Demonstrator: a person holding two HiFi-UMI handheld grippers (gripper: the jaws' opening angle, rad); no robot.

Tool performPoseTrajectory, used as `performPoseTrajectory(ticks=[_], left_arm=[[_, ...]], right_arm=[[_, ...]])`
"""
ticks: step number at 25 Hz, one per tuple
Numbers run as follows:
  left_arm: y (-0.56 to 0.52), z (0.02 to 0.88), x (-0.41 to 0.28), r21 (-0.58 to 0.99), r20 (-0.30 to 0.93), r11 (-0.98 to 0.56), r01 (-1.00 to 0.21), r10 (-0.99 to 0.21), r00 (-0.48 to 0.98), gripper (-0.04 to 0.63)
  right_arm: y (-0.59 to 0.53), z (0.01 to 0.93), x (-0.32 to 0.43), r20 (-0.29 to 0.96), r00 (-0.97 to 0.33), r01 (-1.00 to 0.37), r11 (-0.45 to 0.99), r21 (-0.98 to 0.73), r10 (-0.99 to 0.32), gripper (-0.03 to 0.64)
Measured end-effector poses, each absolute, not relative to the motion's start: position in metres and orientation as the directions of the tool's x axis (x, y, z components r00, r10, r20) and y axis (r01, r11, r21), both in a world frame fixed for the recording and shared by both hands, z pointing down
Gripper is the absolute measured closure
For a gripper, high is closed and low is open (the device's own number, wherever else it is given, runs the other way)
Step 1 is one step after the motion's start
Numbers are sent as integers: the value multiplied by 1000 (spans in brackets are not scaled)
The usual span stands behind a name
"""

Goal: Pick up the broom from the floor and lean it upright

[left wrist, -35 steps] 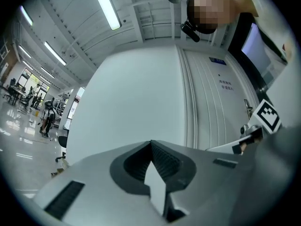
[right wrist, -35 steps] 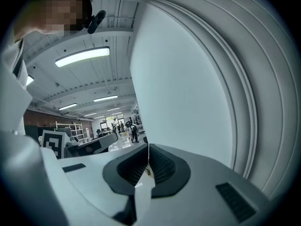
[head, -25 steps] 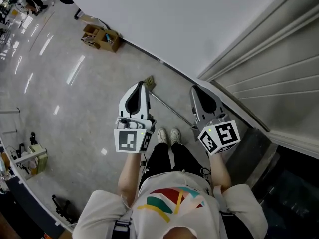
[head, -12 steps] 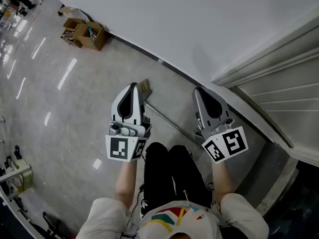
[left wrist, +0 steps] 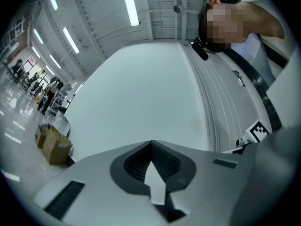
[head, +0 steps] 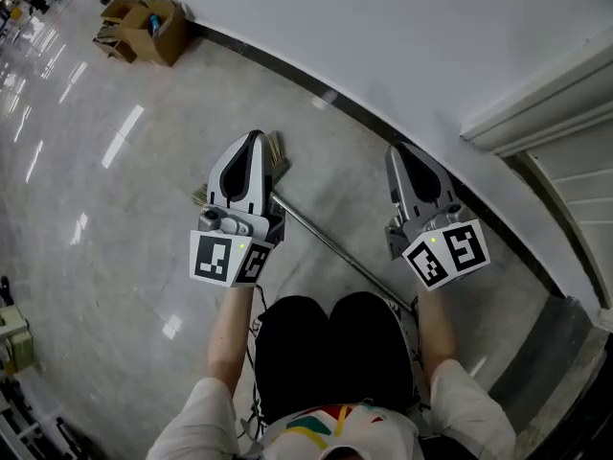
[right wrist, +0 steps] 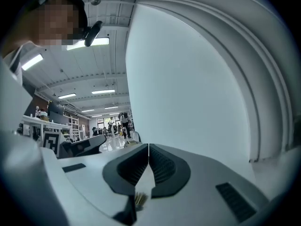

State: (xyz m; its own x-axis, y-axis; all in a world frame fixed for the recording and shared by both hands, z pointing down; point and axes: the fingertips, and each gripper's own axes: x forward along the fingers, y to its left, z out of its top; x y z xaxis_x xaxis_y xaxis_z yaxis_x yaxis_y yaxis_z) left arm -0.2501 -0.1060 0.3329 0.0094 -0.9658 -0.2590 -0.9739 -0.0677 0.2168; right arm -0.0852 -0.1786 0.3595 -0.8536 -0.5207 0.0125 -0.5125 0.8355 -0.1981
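Observation:
The broom lies flat on the grey floor in the head view. Its thin metal handle point(head: 335, 250) runs from near my knees up-left to the straw bristles point(head: 277, 149). My left gripper point(head: 253, 140) hangs over the bristle end with its jaws shut and empty; in its own view, the left gripper point(left wrist: 151, 143) shows only the white wall ahead. My right gripper point(head: 400, 151) is also shut and empty, to the right of the handle and close to the wall. In the right gripper view, the right gripper point(right wrist: 148, 146) has a scrap of bristles point(right wrist: 139, 199) showing below its closed jaws.
A white wall point(head: 383, 27) with a dark baseboard point(head: 316, 94) runs close behind the broom. An open cardboard box point(head: 144, 22) sits by the wall at far left. A ribbed roll-up door point(head: 579, 171) stands at right. My black-trousered knees point(head: 330, 343) are just below the handle.
Both grippers have dropped a long way toward the floor as the person crouched. The broom now looks larger and closer, and neither jaw has opened.

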Motion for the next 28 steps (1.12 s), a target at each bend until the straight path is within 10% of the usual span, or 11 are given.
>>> performPoseTrajectory(ticks=[9, 16, 28], left_arm=[[-94, 514, -174, 154, -64, -345, -926, -939, 339, 546], [-56, 608, -64, -90, 409, -863, -498, -488, 771, 418], [31, 731, 24, 71, 817, -979, 193, 167, 551, 414]], right_arm=[[-150, 499, -48, 80, -861, -503, 818, -281, -502, 601], [-129, 523, 29, 145, -795, -605, 752, -261, -590, 601], [-109, 550, 92, 184, -730, -683, 689, -242, -658, 601]])
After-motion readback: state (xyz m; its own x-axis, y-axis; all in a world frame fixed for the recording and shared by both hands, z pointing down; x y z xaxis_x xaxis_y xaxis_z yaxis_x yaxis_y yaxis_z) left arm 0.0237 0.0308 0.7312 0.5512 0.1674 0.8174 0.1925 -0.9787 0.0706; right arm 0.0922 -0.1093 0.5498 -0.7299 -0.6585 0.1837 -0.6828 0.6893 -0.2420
